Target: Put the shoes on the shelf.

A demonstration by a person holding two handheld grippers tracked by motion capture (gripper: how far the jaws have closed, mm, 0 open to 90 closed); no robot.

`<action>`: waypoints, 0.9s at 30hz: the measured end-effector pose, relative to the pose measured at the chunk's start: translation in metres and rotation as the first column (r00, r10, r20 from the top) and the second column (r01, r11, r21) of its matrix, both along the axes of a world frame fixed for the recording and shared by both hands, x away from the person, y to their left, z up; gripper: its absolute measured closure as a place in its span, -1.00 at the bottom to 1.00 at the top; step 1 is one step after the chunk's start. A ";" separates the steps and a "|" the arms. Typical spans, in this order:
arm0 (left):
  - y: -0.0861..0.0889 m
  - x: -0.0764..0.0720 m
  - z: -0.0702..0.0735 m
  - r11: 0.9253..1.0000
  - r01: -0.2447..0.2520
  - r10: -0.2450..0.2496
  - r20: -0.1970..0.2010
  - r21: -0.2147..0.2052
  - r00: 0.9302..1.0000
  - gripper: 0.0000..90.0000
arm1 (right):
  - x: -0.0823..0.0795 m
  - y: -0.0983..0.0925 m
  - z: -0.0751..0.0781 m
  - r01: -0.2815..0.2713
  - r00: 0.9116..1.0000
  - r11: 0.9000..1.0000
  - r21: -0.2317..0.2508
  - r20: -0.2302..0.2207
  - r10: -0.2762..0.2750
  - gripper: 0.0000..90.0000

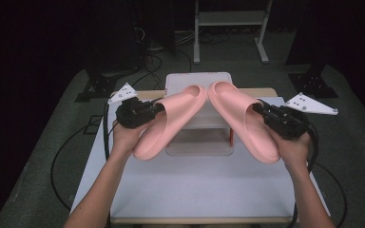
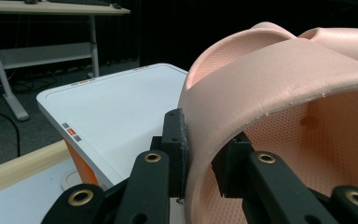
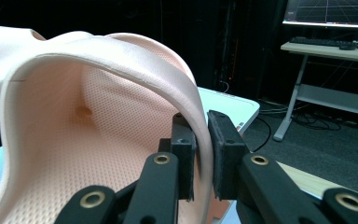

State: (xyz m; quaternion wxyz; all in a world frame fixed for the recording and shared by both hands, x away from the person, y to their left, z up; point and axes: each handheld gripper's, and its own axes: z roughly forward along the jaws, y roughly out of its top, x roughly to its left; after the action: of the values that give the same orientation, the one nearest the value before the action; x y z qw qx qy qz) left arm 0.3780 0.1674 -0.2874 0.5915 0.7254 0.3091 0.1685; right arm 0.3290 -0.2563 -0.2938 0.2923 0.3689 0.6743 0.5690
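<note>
Two pink foam slippers are held up above the table, toes nearly touching over a white box. My left gripper [image 1: 158, 110] is shut on the strap edge of the left slipper [image 1: 171, 121]; in the left gripper view its pads clamp the strap of the left slipper [image 2: 279, 93], my left gripper [image 2: 204, 156] low in the frame. My right gripper [image 1: 260, 110] is shut on the strap edge of the right slipper [image 1: 244, 118]. In the right gripper view the right slipper [image 3: 98, 116] has its strap wall pinched by my right gripper [image 3: 204, 154].
A white lidded box [image 1: 198, 81] with an orange side stands at the table's far middle, under the slippers. The white tabletop [image 1: 195, 185] lies in front. A desk frame [image 1: 228, 28] and cables stand on the dark floor beyond.
</note>
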 end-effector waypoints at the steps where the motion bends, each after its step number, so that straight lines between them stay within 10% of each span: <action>1: 0.000 0.002 0.000 1.000 -0.003 0.003 -0.001 0.001 1.000 0.70 | 0.001 0.000 0.000 0.002 1.000 1.000 0.000 0.004 -0.002 0.79; 27: -0.002 0.024 0.005 0.999 -0.046 0.046 -0.015 0.022 0.999 0.70 | 0.020 0.009 0.007 0.024 1.000 1.000 -0.015 0.000 -0.024 0.79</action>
State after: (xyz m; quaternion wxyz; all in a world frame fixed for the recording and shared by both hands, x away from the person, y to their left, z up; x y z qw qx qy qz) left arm 0.4016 0.1658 -0.2827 0.5769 0.7259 0.3286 0.1797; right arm 0.3489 -0.2475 -0.2873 0.3019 0.3748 0.6741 0.5603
